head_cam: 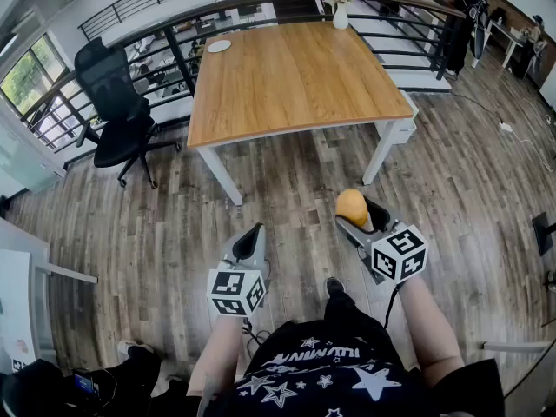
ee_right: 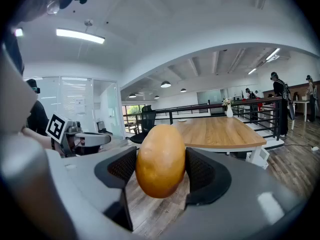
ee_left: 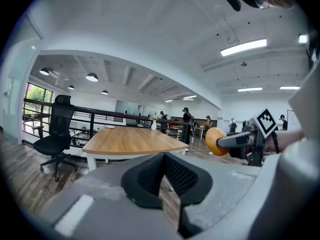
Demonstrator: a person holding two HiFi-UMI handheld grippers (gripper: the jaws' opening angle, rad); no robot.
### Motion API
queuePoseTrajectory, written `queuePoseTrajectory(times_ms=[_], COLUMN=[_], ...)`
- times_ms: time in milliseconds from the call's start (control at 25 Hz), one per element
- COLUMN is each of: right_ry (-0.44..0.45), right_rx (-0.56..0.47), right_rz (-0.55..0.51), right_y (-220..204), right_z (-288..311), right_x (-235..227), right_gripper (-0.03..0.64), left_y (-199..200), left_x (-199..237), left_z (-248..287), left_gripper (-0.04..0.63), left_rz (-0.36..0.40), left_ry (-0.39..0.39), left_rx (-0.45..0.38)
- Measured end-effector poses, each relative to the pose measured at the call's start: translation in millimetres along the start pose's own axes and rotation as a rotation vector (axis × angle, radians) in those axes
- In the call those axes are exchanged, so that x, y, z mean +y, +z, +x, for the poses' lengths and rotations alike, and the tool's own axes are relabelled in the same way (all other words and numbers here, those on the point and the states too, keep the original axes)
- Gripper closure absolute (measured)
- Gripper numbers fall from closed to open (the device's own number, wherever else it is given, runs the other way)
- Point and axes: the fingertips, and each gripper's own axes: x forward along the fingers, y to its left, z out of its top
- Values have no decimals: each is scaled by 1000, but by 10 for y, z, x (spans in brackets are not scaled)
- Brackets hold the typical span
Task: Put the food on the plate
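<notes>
A golden-brown, egg-shaped piece of food (head_cam: 351,205) is clamped between the pads of my right gripper (head_cam: 359,216), held in the air over the wood floor in front of the table. In the right gripper view the food (ee_right: 161,160) fills the gap between the jaws. A small white plate (head_cam: 219,46) lies on the far left corner of the wooden table (head_cam: 295,81). My left gripper (head_cam: 250,237) hovers to the left of the right one, its pads (ee_left: 150,174) pressed together with nothing between them.
A white vase (head_cam: 340,16) stands at the table's far edge. A black office chair (head_cam: 117,102) is left of the table. A dark railing (head_cam: 417,24) runs behind it. People stand far off in the background (ee_left: 186,119).
</notes>
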Motion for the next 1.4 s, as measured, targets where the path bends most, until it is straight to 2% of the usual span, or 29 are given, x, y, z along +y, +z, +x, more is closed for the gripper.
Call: queuePoseTrajectory(times_ms=[680, 880, 1080, 1400], right_ry=[-7, 15, 31, 67], right_rx=[26, 40, 65, 64], right_rz=[7, -9, 30, 84], right_y=[-50, -102, -184, -17], right_z=[180, 329, 495, 1151], right_x=[188, 405, 513, 171], right_gripper=[305, 305, 304, 304], left_y=[-147, -247, -343, -294], left_x=[262, 449, 725, 1134], left_z=[-139, -248, -335, -55], left_gripper=[594, 594, 594, 594], left_rz=[-43, -52, -65, -89], left_ry=[-1, -5, 15, 70], left_rx=[11, 26, 52, 60])
